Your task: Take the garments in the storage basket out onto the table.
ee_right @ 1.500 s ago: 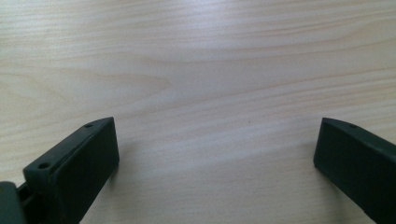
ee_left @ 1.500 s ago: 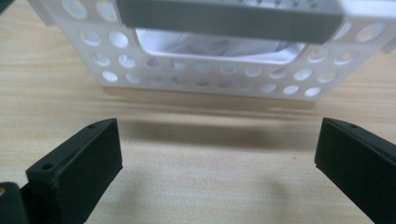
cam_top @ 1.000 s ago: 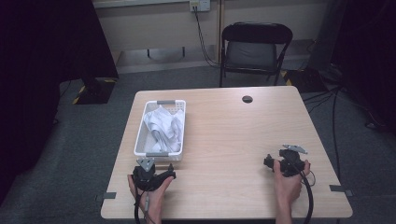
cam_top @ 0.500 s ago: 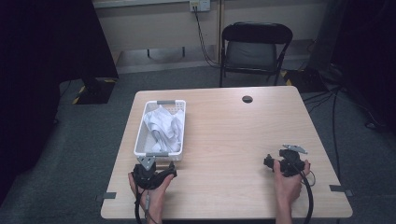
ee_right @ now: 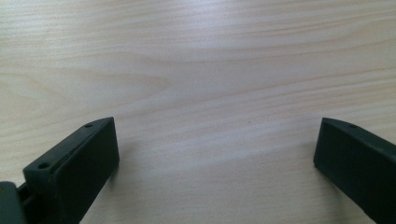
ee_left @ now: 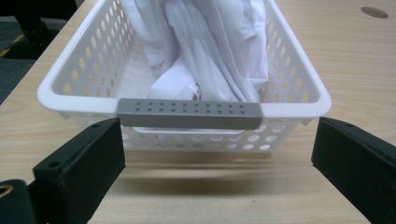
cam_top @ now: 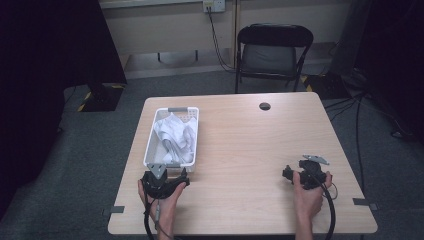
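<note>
White basket (cam_top: 150, 150) sits on the left half of the wooden table (cam_top: 250, 145), its long side running away from the person, with crumpled white cloth (cam_top: 175, 135) heaped inside. Just in front of its near end, the left gripper (cam_top: 167, 181) rests on the tabletop in the person's left hand (cam_top: 161, 200), jaws spread wide. In the left gripper view the basket's grey handle (ee_left: 189, 113) lies straight ahead, centred between the two black jaws and a little beyond their tips, not touched by either. Cloth (ee_left: 210, 51) fills the far part of the basket (ee_left: 299, 79) behind the handle. Well apart, on the right side of the table, the right gripper (cam_top: 300, 172) is held in the right hand (cam_top: 307, 195); the right gripper view shows its jaws wide apart over bare wood (ee_right: 210, 84).
</note>
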Available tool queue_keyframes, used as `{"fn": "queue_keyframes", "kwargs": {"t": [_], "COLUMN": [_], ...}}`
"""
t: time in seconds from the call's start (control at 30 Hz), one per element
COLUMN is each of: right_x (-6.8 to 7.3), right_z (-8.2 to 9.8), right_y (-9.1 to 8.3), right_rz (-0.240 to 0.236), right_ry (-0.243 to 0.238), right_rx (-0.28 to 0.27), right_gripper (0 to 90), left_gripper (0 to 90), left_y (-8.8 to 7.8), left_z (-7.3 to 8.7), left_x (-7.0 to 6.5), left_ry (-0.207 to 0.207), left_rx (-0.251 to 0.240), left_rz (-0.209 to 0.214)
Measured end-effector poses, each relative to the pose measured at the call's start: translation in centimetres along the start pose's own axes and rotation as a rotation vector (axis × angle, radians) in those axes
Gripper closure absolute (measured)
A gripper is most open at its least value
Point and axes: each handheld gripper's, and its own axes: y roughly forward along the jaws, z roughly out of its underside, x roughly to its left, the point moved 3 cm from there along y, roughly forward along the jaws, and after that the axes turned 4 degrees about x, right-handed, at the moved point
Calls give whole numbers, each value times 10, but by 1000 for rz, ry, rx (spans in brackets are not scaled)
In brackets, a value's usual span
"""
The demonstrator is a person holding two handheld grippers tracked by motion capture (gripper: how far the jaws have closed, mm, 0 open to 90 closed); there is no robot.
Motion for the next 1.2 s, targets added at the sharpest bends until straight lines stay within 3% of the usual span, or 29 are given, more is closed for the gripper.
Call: {"fn": "queue_keyframes", "kwargs": {"t": [0.07,0.43,0.87,1.2], "right_x": [0,0,0,0], "right_z": [0,0,0,0], "right_y": [0,0,0,0], "right_rz": [0,0,0,0], "right_ry": [0,0,0,0], "right_rx": [0,0,0,0], "right_gripper": [0,0,0,0], "left_gripper": [34,27,24,24], "left_y": [0,-3,-2,-2], "left_z": [-2,-17,-32,-45], "left_x": [-1,-1,3,4], "left_ry": [23,50,42,51], "left_rx": [0,-19,-41,-61], "left_rz": [7,10,8,39]}}
